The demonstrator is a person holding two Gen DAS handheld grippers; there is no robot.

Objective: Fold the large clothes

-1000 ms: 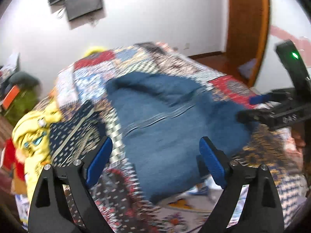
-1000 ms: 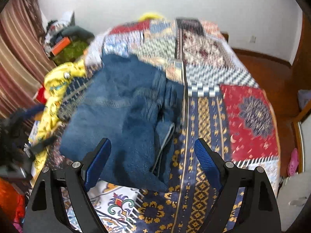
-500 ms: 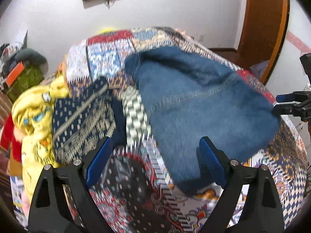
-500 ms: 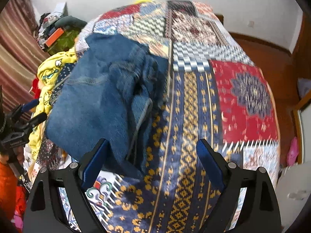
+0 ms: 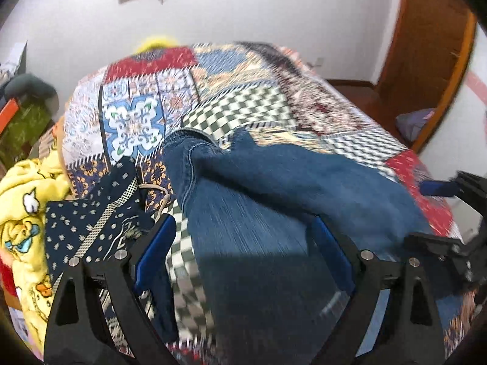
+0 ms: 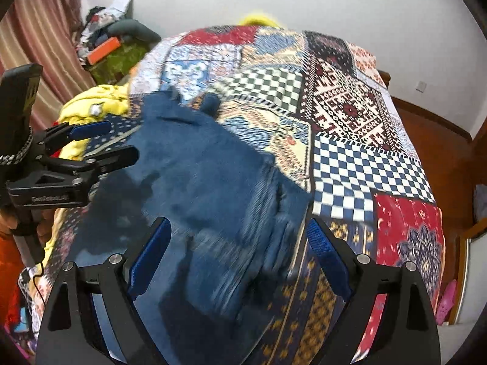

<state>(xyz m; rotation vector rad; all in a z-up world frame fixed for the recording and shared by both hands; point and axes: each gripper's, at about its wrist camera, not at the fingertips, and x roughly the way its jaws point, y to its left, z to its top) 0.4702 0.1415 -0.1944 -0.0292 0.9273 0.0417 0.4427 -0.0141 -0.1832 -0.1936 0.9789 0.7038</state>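
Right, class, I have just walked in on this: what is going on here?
A person is folding laundry on a bed with a gripper in each hand. A pair of blue jeans lies on the patchwork bedspread. The left gripper and the right gripper both hang over the jeans, jaws open, gripping nothing. More clothes, a yellow printed garment and a navy patterned one, wait at the bed's edge.

jeans on bed, clothes pile left of jeans

Blue denim jeans lie between the jaws, on a patchwork bedspread of checks and red. Left of the jaws: a yellow cartoon-print garment and dotted navy cloth.
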